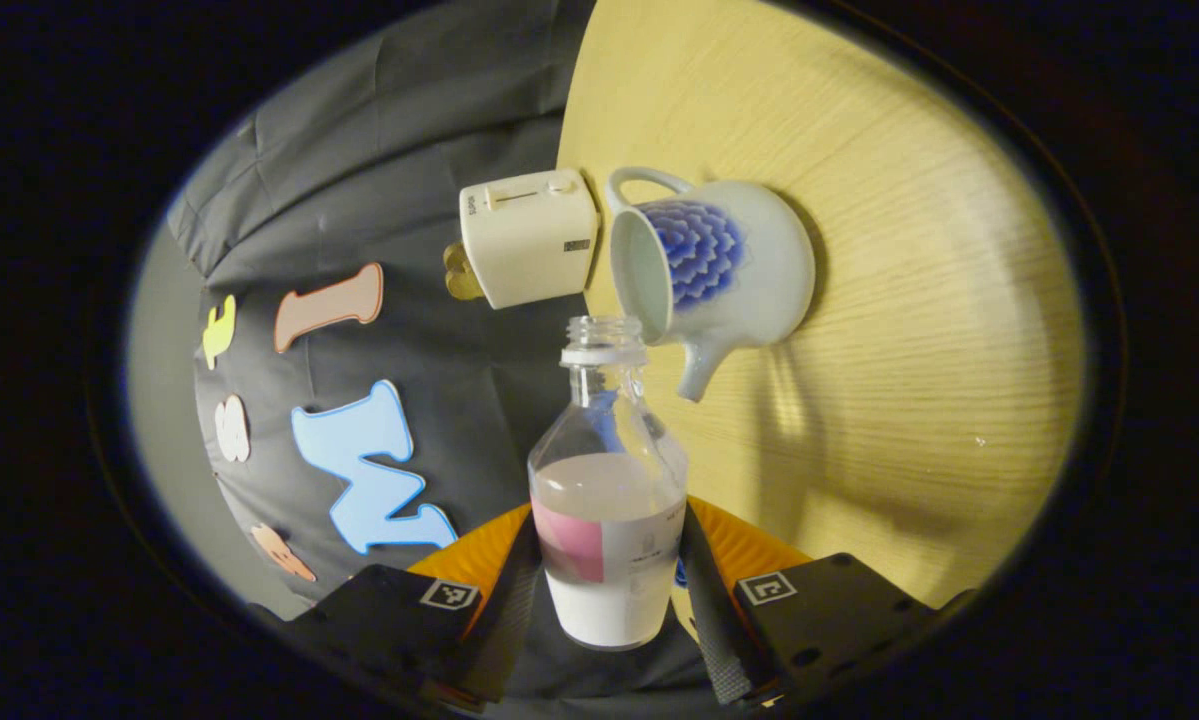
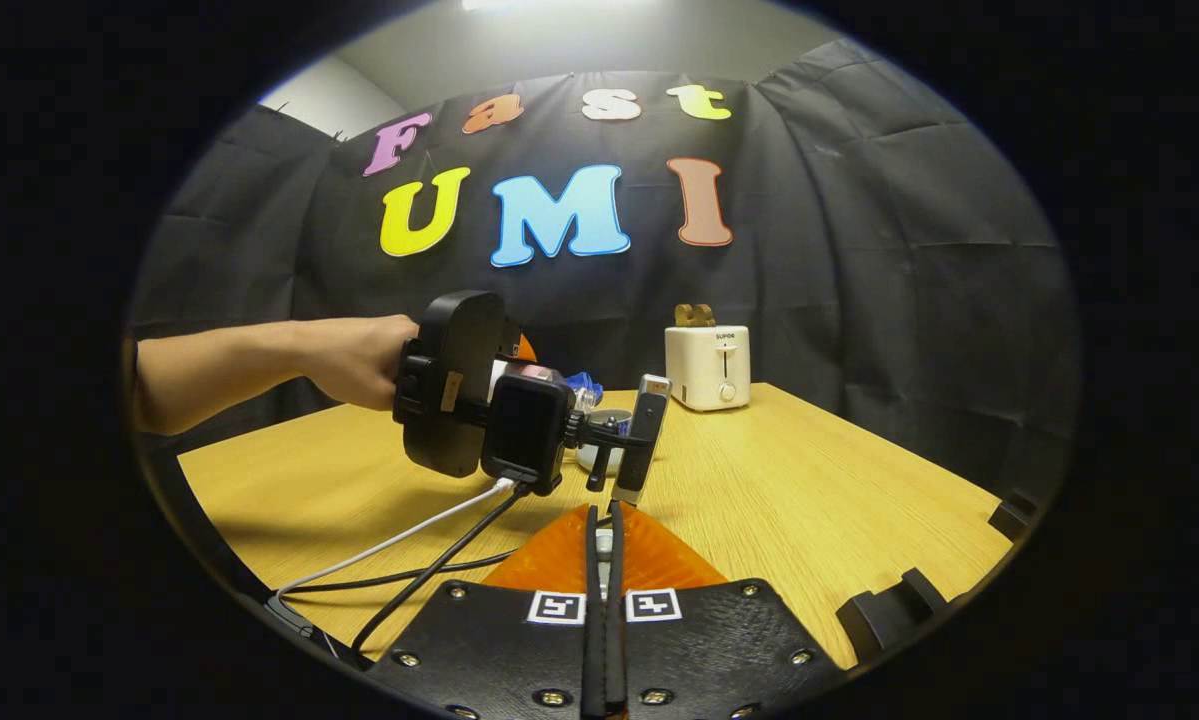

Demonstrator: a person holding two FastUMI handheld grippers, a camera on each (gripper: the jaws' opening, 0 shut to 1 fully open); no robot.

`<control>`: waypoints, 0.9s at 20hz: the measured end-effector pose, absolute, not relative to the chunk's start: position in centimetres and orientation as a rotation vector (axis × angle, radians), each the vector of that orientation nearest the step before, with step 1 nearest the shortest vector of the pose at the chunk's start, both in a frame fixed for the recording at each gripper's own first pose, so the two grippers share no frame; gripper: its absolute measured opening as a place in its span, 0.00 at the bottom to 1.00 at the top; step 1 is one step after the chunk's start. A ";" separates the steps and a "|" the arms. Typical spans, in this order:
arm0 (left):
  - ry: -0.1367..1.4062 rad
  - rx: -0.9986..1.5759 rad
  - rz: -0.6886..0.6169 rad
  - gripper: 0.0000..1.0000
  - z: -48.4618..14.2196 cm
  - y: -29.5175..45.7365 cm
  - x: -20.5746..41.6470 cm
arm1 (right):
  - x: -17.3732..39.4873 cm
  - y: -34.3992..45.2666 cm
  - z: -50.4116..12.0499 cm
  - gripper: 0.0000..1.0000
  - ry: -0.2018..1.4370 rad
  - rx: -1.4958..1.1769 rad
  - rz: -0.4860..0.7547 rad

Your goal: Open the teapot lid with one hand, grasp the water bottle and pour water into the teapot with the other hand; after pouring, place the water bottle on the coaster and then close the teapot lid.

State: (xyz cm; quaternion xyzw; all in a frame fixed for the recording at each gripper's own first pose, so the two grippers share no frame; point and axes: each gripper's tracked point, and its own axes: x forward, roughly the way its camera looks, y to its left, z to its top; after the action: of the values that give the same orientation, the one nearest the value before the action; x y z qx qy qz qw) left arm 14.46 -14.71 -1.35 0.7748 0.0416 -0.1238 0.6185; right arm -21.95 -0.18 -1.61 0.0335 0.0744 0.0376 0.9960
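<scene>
bottle: uncapped bottle, part full, tipped toward teapot mouth; lid off
left claw: pinching bottle at label; smooth, sloshy, keep low grip
right claw: pressed together, apparently empty

Nothing legible here: the toaster carries a small mark on its front, too tiny to make out, and the fine print on the bottle label blurs.
</scene>
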 end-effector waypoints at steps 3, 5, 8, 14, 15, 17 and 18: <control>0.118 1.834 -0.290 0.86 -1.7 -14.7 14.6 | -22.0 -0.1 -1.9 0.00 0.163 0.071 0.080; 0.104 1.882 -0.287 0.85 -1.1 -15.1 14.8 | -22.0 -0.1 -2.2 0.00 0.172 0.070 0.085; 0.091 1.912 -0.290 0.86 -0.6 -15.5 14.9 | -22.1 -0.3 -2.4 0.00 0.176 0.080 0.082; 0.099 1.960 -0.293 0.86 -0.4 -15.5 15.3 | -22.0 -0.7 -2.5 0.00 0.178 0.082 0.072; 0.097 1.967 -0.289 0.86 -0.2 -15.6 15.2 | -21.9 -0.6 -2.5 0.00 0.179 0.084 0.074; 0.091 1.981 -0.287 0.86 0.0 -15.6 15.3 | -22.1 -0.7 -2.7 0.00 0.181 0.082 0.074; 0.089 1.999 -0.282 0.86 0.2 -15.6 15.4 | -22.1 -0.7 -2.6 0.00 0.180 0.080 0.073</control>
State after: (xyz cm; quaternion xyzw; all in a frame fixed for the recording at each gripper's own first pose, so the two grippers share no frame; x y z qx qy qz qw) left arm 15.36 -15.60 0.24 0.8379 0.0373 -0.1182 0.5315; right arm -22.05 -0.71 -2.57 0.0402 0.0899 0.0363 0.9945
